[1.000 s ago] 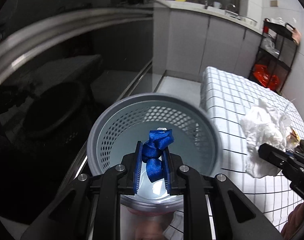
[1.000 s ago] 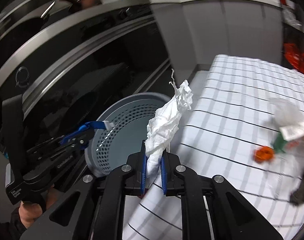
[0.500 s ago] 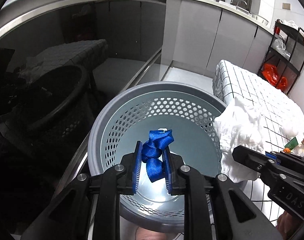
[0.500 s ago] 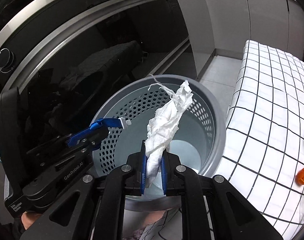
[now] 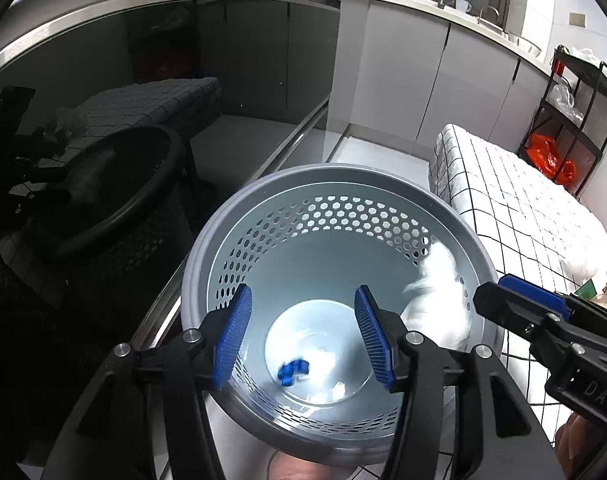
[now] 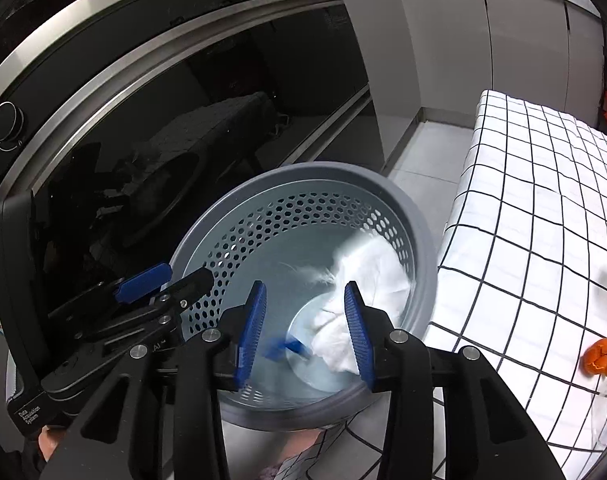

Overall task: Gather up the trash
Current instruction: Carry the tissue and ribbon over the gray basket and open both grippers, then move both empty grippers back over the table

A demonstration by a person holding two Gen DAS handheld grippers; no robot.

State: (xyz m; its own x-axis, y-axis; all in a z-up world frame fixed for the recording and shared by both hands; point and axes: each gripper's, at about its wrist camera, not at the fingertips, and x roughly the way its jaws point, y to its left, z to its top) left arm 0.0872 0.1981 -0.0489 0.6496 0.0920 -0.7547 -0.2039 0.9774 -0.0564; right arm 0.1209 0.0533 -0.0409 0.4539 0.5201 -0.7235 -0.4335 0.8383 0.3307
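Release is under way above the grey perforated bin [image 5: 407, 200]: left hand-held gripper [image 5: 301, 336] and right hand-held gripper [image 6: 305, 330] both hang over it, jaws opening and empty, so trash drops inside. Blue scrap [image 5: 293, 370] lies on the bottom; white crumpled tissue [image 6: 367, 276] falls along the wall.

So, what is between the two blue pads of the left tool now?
Nothing is held. In the left wrist view the left tool is opening over the grey basket; through the gap shows only the basket floor with the blue scrap.
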